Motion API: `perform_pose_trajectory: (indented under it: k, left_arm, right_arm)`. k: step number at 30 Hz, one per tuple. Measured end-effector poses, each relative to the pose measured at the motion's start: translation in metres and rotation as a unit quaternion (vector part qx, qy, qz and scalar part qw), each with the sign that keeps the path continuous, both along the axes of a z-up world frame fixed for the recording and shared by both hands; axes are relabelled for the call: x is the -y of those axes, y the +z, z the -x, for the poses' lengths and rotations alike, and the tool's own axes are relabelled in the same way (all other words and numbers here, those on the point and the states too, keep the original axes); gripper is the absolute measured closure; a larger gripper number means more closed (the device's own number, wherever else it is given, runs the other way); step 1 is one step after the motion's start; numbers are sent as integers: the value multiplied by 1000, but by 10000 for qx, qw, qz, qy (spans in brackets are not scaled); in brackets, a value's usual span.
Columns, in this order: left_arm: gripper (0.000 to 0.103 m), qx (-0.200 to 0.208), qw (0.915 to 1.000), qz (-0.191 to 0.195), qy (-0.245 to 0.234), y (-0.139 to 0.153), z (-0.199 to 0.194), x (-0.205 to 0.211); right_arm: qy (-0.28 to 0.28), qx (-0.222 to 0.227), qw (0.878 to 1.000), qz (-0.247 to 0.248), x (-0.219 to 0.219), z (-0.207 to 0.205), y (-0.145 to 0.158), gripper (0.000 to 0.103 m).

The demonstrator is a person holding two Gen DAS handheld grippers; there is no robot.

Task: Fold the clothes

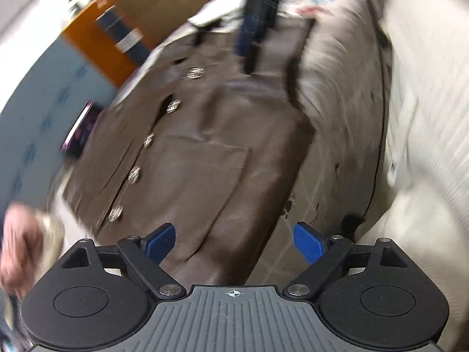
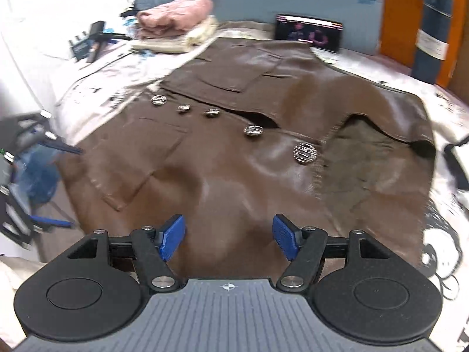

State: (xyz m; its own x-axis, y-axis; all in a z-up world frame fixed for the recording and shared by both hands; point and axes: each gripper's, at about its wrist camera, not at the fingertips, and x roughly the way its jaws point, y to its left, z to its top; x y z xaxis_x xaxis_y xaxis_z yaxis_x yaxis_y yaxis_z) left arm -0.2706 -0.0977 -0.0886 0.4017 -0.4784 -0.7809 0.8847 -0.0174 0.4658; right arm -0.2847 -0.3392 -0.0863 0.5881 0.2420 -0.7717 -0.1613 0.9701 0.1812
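A brown leather-look jacket [image 2: 234, 152] with several silver buttons [image 2: 304, 153] lies spread flat on a pale printed bedsheet [image 2: 96, 88]. It also shows in the left wrist view [image 1: 205, 152], blurred by motion. My right gripper [image 2: 229, 242] is open and empty, low over the jacket's near edge. My left gripper [image 1: 234, 243] is open and empty, over the jacket's edge where it meets the sheet [image 1: 331, 146]. The right gripper shows as a dark blurred shape [image 1: 258, 14] at the top of the left wrist view. The left gripper shows blurred at the left edge of the right wrist view [image 2: 26, 170].
A stack of folded clothes, pink on cream [image 2: 178, 20], lies at the far left of the bed. A tablet with a lit screen [image 2: 307, 32] leans against a blue wall. An orange cabinet [image 2: 401, 14] and a dark cylinder [image 2: 431, 35] stand far right. A white quilt [image 1: 431, 117] lies beside the sheet.
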Motion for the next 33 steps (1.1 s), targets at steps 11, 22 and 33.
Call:
perform_pose_trajectory:
  k: [11, 22, 33]
  left_arm:
    - [94, -1586, 9612, 1509, 1676, 54, -68, 7]
    - [98, -1670, 9367, 2271, 2078, 98, -131, 32]
    - [99, -901, 9309, 2634, 2365, 100, -246, 78]
  right_arm:
    - [543, -207, 9982, 162, -8, 22, 4, 20]
    - [-190, 61, 9829, 1831, 37, 35, 11, 93]
    - [-634, 954, 9814, 1540, 111, -77, 74, 96]
